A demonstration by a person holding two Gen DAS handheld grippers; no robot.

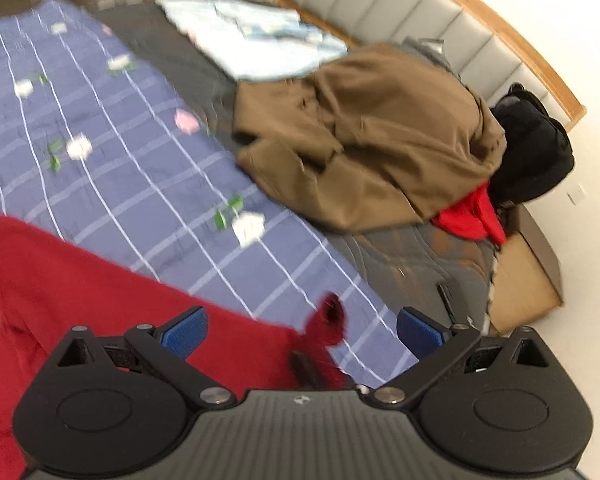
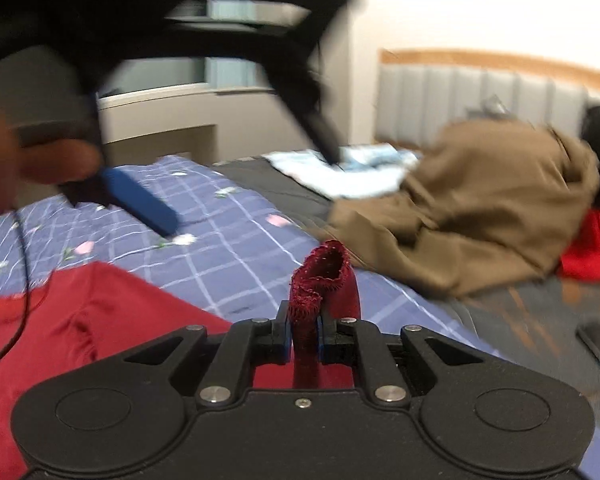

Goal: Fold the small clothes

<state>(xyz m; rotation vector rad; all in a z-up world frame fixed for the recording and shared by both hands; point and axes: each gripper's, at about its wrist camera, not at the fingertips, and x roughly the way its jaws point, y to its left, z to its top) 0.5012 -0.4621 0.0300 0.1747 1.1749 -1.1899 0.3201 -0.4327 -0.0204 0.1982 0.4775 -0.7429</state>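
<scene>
Pinching a dark red garment's [image 2: 60, 320] frayed corner, the right hand-held gripper [image 2: 305, 336] sits clamped; the left hand-held gripper [image 1: 302, 330], blurred at 11 o'clock, gapes wide and empty.

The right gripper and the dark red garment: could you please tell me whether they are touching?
Touching. The right wrist view shows the right gripper shut on a bunched corner of the dark red garment, with the frayed edge sticking up between its blue pads.

bed [image 1: 400, 256] | on it: blue checked sheet [image 1: 140, 184], red garment [image 1: 80, 300], brown coat [image 1: 380, 140]
</scene>
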